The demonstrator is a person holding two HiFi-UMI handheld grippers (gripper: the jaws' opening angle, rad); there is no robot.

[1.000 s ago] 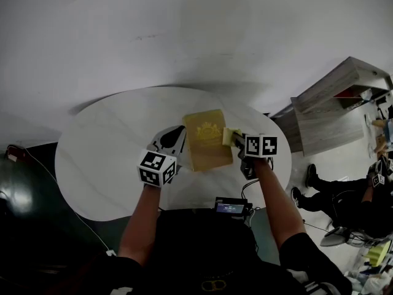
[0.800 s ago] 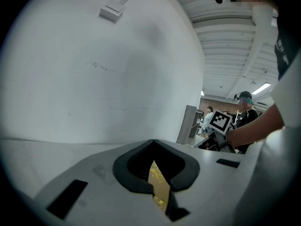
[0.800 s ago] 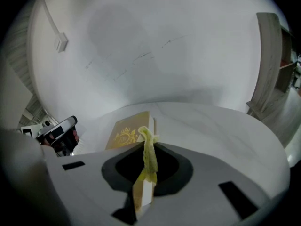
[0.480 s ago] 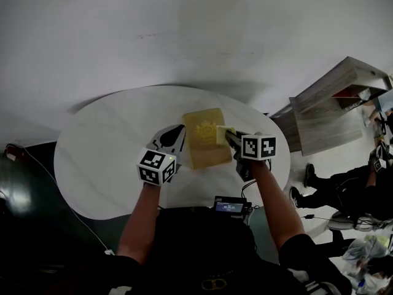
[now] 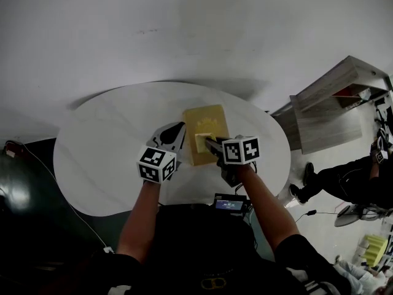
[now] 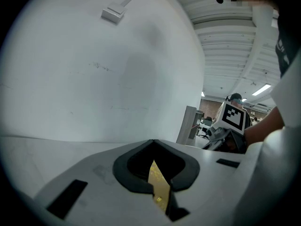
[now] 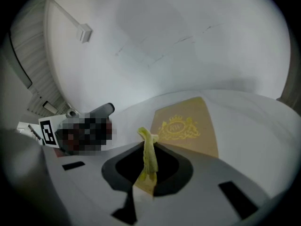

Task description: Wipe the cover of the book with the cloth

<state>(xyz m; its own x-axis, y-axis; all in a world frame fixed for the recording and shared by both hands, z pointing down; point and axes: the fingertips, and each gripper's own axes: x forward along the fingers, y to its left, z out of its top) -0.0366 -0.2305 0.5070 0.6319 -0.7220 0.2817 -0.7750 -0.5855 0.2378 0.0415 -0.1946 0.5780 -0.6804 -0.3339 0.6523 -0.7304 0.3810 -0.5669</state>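
The round white worktop [image 5: 98,158] carries the yellow book [image 5: 209,118], which lies flat near the middle. My left gripper [image 5: 178,141] is closed on the book's left edge. My right gripper [image 5: 209,144] is clamped tight on the small yellow cloth [image 5: 201,141], which is over the book's near half and seemingly touches it.

Left gripper [image 5: 178,132]: pale grey shell, black padding round the jaw recess, black rectangular slots on either side. Marker cube [image 5: 156,165] at its rear, white with black square codes. Right gripper [image 5: 207,142]: same build, with an identical second cube [image 5: 241,150]. Person wears a black short-sleeved top [image 5: 202,244]; forearms bare.
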